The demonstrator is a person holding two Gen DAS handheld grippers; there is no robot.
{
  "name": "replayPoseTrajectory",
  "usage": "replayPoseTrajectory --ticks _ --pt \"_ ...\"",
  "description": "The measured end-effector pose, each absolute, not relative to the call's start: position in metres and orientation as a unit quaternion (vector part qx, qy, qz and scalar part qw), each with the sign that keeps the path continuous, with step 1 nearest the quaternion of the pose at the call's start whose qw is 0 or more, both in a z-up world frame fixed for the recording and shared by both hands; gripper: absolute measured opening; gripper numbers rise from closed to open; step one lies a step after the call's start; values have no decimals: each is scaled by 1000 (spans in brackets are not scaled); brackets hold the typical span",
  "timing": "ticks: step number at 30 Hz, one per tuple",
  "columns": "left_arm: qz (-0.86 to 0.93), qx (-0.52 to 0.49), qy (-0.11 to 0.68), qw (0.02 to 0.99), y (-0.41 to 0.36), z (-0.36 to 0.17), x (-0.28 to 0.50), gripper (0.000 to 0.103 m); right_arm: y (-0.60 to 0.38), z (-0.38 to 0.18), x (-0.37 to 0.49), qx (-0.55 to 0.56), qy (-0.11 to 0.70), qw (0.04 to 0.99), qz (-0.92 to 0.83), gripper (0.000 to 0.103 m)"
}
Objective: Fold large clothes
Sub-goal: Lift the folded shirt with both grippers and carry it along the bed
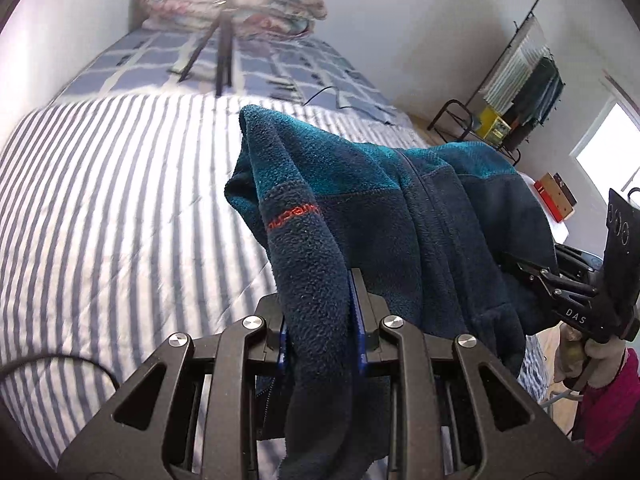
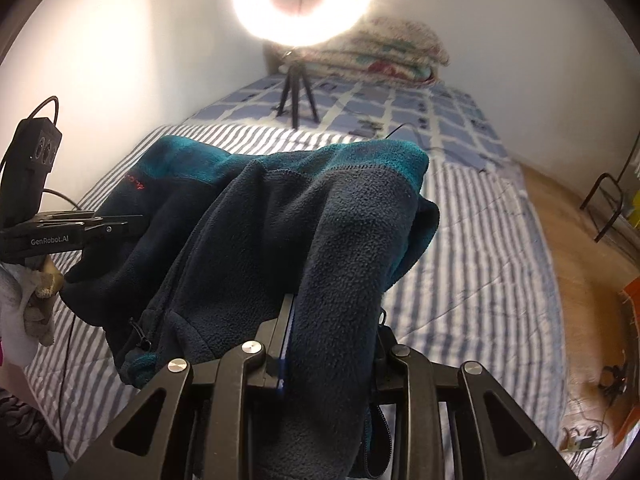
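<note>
Left tongs (image 1: 320,320): angled downward, clamped on a fold of the fleece jacket (image 1: 400,216).
Right tongs (image 2: 332,344): angled downward, pinching another fold of it.
Fleece jacket: hangs between both tongs, above the striped bed (image 1: 100,208) near its foot edge.
</note>
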State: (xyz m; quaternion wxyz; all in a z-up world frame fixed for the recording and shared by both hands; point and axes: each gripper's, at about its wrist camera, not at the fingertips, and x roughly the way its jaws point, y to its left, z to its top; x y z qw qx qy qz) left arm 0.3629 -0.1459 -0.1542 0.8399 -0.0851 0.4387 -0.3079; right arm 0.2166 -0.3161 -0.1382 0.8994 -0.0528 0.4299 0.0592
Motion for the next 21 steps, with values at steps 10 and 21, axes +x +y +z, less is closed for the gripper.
replayPoseTrajectory --ticks 10,21 --pt "-349 -75 412 839 -237 -141 415 23 -395 -121 248 -58 407 911 25 26" --pt "-375 -76 381 842 -355 -144 500 22 -494 -107 328 -80 397 913 -50 25"
